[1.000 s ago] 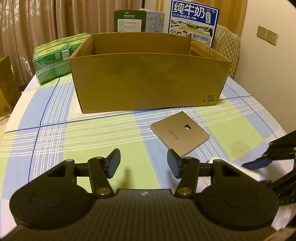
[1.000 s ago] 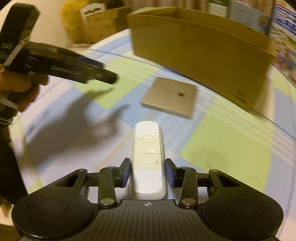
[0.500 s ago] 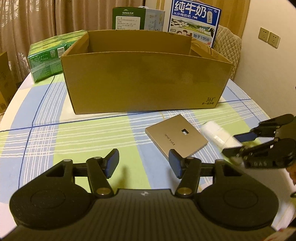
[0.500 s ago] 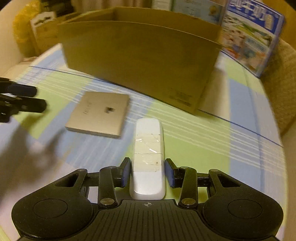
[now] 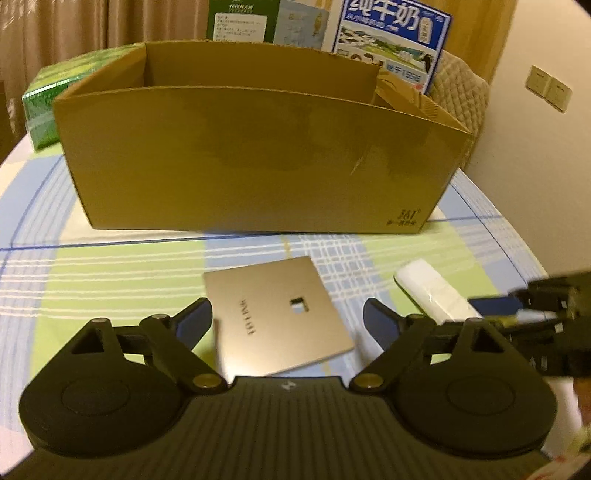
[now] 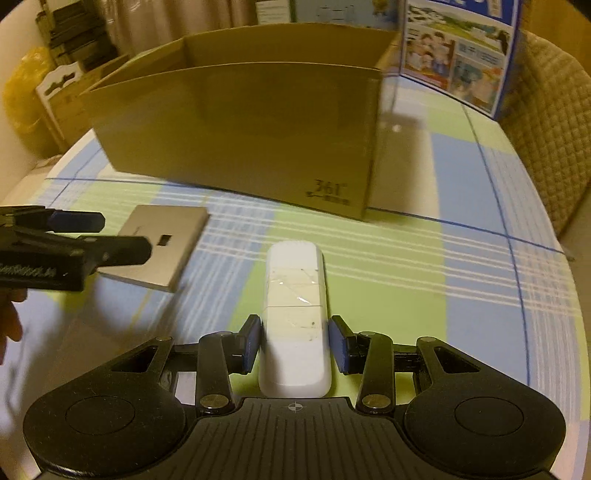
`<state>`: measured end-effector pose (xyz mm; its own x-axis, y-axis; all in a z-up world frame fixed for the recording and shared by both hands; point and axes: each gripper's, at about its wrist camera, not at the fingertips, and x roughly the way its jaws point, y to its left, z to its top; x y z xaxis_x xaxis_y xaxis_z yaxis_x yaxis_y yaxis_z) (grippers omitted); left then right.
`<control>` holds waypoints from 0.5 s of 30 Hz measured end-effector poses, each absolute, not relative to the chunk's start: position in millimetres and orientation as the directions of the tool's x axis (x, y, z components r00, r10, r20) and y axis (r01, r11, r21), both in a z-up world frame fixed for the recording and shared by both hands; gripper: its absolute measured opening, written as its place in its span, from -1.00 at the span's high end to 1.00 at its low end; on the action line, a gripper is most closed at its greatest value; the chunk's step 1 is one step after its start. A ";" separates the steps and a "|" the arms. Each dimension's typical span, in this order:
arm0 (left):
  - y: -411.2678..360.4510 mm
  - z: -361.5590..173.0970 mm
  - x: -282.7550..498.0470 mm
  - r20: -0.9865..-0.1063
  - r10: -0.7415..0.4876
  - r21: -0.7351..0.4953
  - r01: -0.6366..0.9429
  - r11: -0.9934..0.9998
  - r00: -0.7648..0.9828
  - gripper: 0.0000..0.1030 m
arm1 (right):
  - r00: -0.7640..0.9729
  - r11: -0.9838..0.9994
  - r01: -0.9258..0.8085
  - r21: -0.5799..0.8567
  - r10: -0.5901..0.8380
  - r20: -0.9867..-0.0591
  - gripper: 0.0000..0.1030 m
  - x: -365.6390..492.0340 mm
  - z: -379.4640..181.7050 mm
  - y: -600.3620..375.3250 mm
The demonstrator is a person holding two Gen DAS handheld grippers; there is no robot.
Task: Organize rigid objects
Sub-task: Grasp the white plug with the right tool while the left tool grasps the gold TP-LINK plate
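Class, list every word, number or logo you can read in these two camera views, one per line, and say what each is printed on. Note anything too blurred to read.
"361°": cardboard box, lower right of front wall; small line beneath unreadable.
"纯牛奶": blue milk carton behind the box, top cut off.
"1956": same carton, lower edge, blurred.
Green carton: white text, too blurred.
Flat gold box: dark lettering, unreadable.
White device in the right gripper: no text.

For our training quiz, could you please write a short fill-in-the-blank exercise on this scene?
1. The right gripper is shut on a ____ oblong device.
2. The flat gold square panel lies on the ____ tablecloth.
3. The left gripper fingers stand ____, either side of the panel.
4. The cardboard box stands ____ the panel.

Missing words: white; checked; open; behind
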<state>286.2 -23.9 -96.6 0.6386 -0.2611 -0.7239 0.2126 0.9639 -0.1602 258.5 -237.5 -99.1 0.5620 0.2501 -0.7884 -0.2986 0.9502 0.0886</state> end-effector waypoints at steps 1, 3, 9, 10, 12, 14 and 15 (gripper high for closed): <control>-27.5 -98.9 289.3 -0.728 -0.252 -0.159 0.201 0.967 0.637 -0.69 | 0.565 0.952 -0.292 0.092 0.249 -0.787 0.28 258.0 -98.8 -240.3; -33.8 -107.5 293.8 -0.737 -0.226 -0.135 0.188 0.973 0.637 -0.71 | 0.569 0.955 -0.282 0.095 0.246 -0.785 0.28 258.8 -99.0 -242.7; -36.5 -124.6 300.8 -0.754 -0.142 -0.058 0.151 0.987 0.641 -0.85 | 0.564 0.956 -0.276 0.097 0.243 -0.790 0.28 260.8 -100.8 -240.8; -35.6 -124.3 298.9 -0.755 -0.133 -0.041 0.156 0.987 0.642 -0.78 | 0.563 0.956 -0.276 0.098 0.243 -0.790 0.28 260.7 -101.1 -240.2; -33.9 -124.0 294.7 -0.764 -0.117 -0.007 0.172 0.985 0.634 -0.70 | 0.560 0.954 -0.281 0.103 0.250 -0.790 0.28 260.0 -100.6 -239.3; -27.6 -122.2 288.7 -0.774 -0.131 -0.016 0.187 0.982 0.620 -0.68 | 0.558 0.952 -0.286 0.113 0.261 -0.788 0.28 258.2 -99.3 -238.3; -24.6 -121.5 285.5 -0.780 -0.132 -0.016 0.192 0.981 0.611 -0.68 | 0.556 0.950 -0.289 0.118 0.267 -0.787 0.28 257.4 -99.0 -237.4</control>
<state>285.5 -24.6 -121.5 0.6111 -0.1325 -0.7804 0.1923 0.9812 -0.0160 257.4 -237.3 -99.0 0.5561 0.2669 -0.7871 -0.2890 0.9500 0.1179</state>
